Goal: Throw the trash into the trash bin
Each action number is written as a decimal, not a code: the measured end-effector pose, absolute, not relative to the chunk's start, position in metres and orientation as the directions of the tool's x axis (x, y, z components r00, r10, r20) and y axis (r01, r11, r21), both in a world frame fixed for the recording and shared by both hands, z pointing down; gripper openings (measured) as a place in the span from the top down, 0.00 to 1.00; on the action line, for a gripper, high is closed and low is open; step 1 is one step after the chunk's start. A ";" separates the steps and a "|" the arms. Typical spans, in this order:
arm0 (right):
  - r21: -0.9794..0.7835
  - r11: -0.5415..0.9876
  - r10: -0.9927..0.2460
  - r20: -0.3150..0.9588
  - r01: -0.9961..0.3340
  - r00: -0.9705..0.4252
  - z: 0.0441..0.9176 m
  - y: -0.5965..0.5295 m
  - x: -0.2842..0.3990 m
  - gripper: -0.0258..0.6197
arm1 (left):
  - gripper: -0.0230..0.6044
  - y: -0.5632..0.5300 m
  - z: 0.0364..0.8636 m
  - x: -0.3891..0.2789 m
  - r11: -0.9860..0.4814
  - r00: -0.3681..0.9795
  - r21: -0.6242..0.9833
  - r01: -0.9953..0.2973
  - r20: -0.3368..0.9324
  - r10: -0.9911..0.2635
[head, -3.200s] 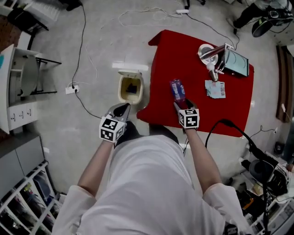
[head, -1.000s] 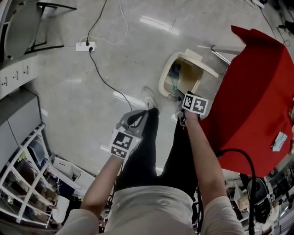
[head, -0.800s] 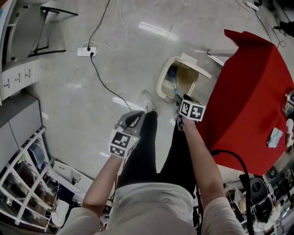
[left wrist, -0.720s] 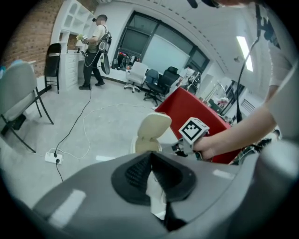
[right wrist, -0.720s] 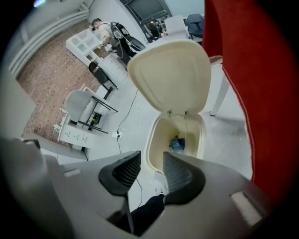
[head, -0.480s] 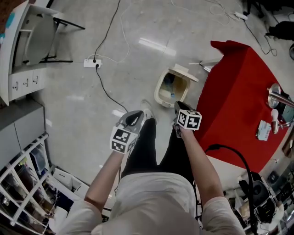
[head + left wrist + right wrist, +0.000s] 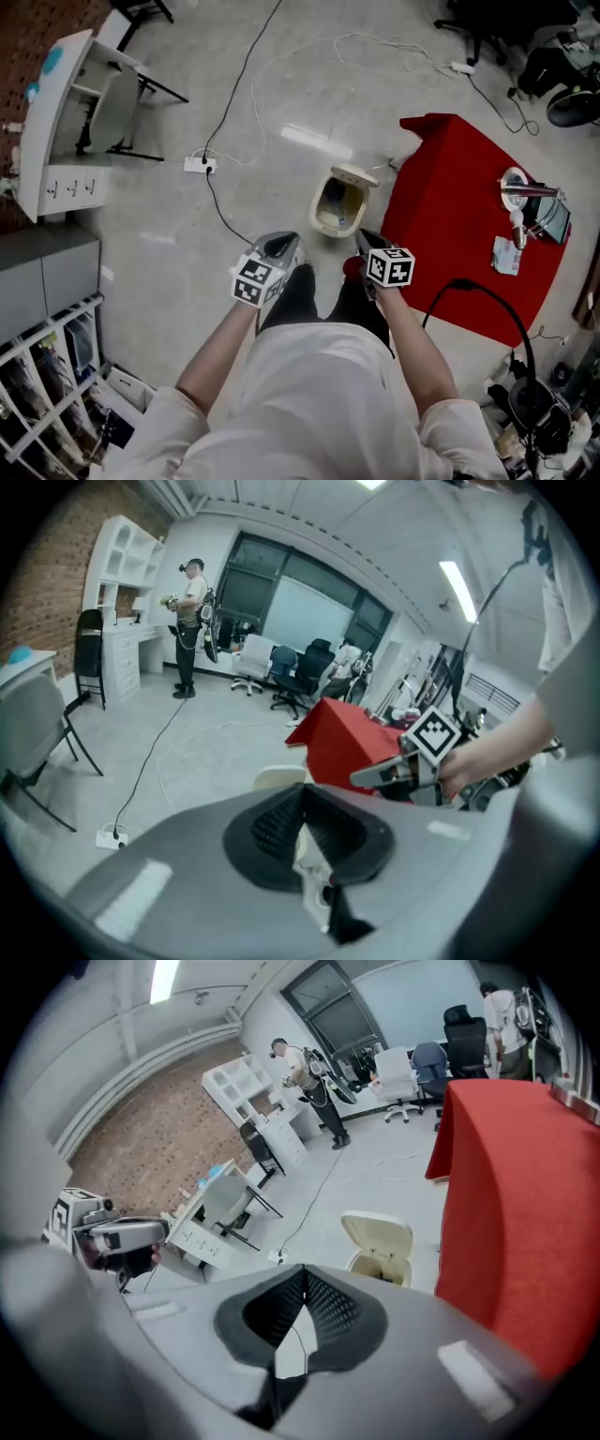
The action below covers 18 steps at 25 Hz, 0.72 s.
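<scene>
The left hand-held gripper (image 7: 301, 789) has its jaws pressed together on nothing. The right hand-held gripper (image 7: 302, 1271) has just been closing, and its jaws now meet, empty too. Just beyond both, the trash bin (image 7: 324, 212) stands on the floor with its lid up, near the red worktop (image 7: 459, 211). What lies inside the bin is too small to tell.

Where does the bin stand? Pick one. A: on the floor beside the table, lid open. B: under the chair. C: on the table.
A: the head view shows the bin on the floor next to the table, its lid tipped up.
</scene>
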State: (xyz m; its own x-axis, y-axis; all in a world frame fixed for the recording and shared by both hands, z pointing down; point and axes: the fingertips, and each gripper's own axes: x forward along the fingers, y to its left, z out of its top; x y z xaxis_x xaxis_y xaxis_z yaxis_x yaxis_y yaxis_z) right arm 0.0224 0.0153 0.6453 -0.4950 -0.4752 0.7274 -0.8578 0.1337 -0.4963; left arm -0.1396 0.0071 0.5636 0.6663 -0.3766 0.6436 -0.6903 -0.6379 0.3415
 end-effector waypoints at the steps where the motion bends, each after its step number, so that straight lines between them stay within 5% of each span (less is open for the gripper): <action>1: -0.504 0.157 -0.482 0.712 -0.849 -0.511 0.634 0.020 0.022 0.96 | 0.96 0.009 0.556 -0.138 -0.642 0.671 0.344 -0.685 0.640 -0.373; 18: -0.461 0.340 -0.553 0.607 -0.820 -0.571 0.538 0.067 0.028 0.96 | 0.96 0.044 0.493 -0.104 -0.738 0.742 0.325 -0.591 0.577 -0.341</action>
State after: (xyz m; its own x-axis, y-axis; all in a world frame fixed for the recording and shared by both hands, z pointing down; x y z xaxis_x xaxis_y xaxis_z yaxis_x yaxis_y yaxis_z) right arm 0.0280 0.0668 0.5382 -0.5709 -0.5528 0.6070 -0.8196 0.3402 -0.4610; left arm -0.1035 0.0442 0.4928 0.7425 -0.3409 0.5766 -0.5912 -0.7382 0.3248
